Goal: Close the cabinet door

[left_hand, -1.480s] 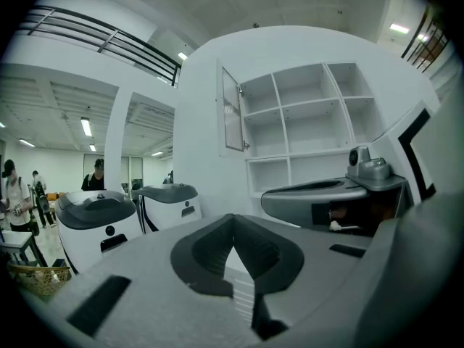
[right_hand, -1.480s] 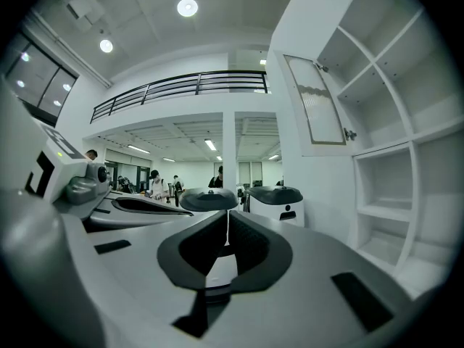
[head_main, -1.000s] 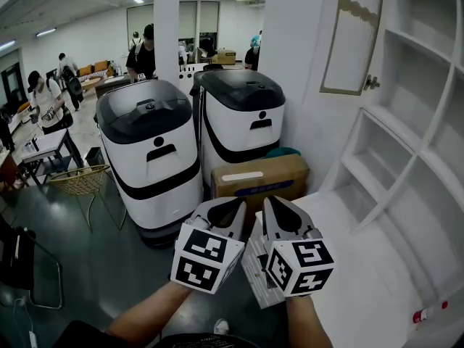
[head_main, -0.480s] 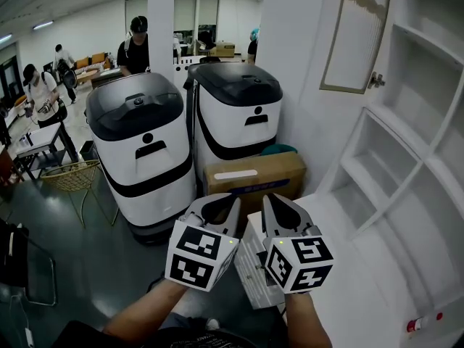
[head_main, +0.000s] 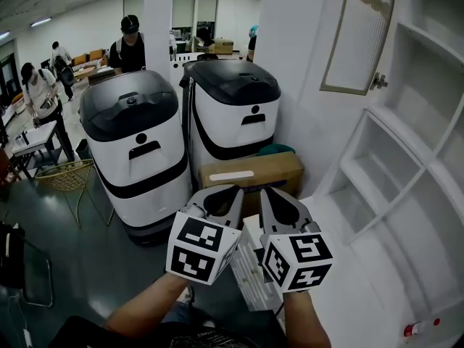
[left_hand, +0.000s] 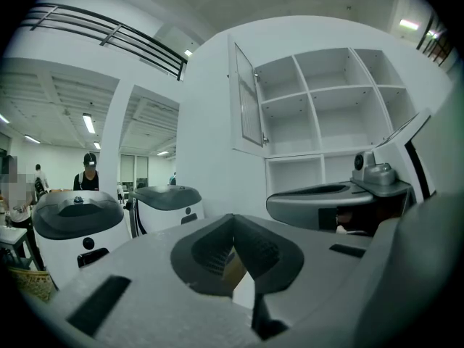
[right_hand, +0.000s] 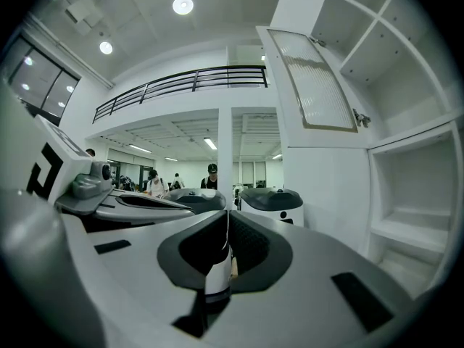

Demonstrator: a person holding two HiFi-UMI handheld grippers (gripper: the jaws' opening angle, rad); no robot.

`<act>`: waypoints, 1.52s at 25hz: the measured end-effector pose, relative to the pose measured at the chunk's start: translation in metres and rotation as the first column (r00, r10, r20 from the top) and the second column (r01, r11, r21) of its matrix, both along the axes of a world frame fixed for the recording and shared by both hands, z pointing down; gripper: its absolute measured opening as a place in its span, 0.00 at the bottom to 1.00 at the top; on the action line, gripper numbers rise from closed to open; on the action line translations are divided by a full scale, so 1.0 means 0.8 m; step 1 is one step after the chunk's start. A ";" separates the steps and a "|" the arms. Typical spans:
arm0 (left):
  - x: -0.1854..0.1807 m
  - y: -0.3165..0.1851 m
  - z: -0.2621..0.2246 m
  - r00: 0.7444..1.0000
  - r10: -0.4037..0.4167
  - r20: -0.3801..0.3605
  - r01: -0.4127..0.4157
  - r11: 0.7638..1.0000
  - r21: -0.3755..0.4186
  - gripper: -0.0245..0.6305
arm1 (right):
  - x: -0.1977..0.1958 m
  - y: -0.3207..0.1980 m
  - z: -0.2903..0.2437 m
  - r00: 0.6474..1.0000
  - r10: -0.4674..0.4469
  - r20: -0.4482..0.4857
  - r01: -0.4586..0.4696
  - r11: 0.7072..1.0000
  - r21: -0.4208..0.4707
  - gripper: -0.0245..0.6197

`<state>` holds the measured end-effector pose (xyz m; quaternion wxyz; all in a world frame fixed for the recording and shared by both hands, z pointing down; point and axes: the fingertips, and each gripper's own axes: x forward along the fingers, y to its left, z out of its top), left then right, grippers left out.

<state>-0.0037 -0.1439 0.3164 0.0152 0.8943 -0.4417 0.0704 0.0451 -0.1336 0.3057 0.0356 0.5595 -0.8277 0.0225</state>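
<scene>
The cabinet door (head_main: 359,35) hangs wide open off the upper left edge of the cabinet (head_main: 417,133), swung out flat towards the wall, its knob (head_main: 377,82) at the lower corner nearest the shelves. The left tool (head_main: 235,190) and right tool (head_main: 264,191) both have their jaws together on nothing; they sit side by side, low and well below the door, over the near left corner of the bench (head_main: 362,267).

The main risk looks like a poor push point: closed tips pressed on the ribbed pane rather than the frame could skid off, or load the glass. A shove that is too quick may bang the door on the cabinet and bounce it open. A tool left at the closing edge could be pinched. The two tools are near enough to knock together while rising.
</scene>
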 end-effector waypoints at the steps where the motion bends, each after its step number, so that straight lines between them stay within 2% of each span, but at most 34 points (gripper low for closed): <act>1: 0.003 -0.006 0.000 1.000 0.005 -0.002 -0.005 1.000 0.000 0.06 | 0.002 -0.005 -0.001 1.000 0.004 0.000 -0.004 1.000 0.002 0.07; 11: 0.037 -0.078 -0.005 0.993 0.115 -0.038 -0.115 0.993 0.000 0.06 | 0.026 -0.068 -0.005 0.995 0.100 -0.020 -0.099 0.995 0.012 0.07; 19: 0.066 -0.141 -0.026 0.962 0.268 -0.061 -0.267 0.963 0.011 0.06 | 0.042 -0.121 -0.026 0.972 0.234 -0.028 -0.233 0.972 0.031 0.07; 28: 0.097 -0.188 -0.056 0.891 0.445 -0.088 -0.444 0.895 0.031 0.06 | 0.065 -0.155 -0.067 0.908 0.417 -0.032 -0.414 0.907 0.080 0.07; 38: 0.130 -0.210 -0.089 0.788 0.608 -0.095 -0.604 0.794 0.071 0.06 | 0.088 -0.171 -0.121 0.804 0.594 -0.019 -0.585 0.796 0.159 0.07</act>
